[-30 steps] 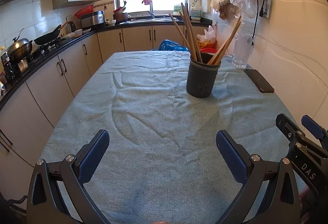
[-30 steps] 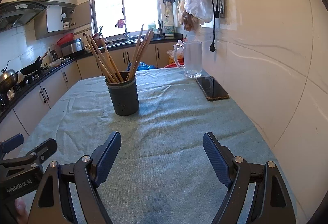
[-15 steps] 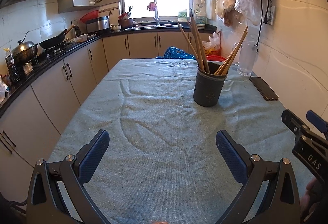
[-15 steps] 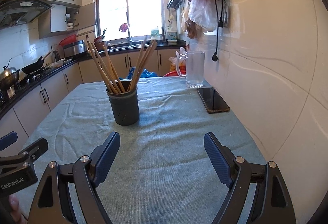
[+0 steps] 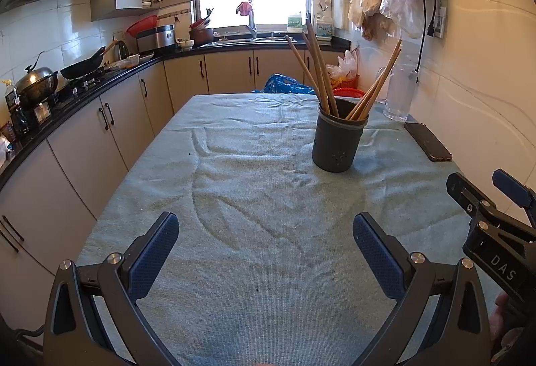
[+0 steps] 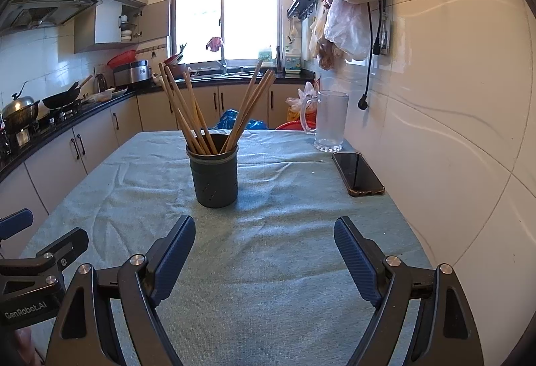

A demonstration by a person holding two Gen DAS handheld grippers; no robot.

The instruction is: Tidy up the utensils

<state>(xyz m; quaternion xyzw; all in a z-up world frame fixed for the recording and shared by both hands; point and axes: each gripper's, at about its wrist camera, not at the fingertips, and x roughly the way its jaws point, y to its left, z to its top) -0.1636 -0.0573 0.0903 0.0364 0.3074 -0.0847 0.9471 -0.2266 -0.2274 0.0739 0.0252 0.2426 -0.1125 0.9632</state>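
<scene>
chopsticks stand gathered in the dark holder at twelve o'clock on the cloth, both views sitting a touch further back than a second ago, left gripper and right gripper spread apart and empty, so organizing looks finished.

A wrinkled blue-grey cloth covers the bench. On it, at about twelve o'clock, stands a dark utensil holder with wooden chopsticks. A black phone lies at two o'clock, with a glass mug just beyond it.
</scene>
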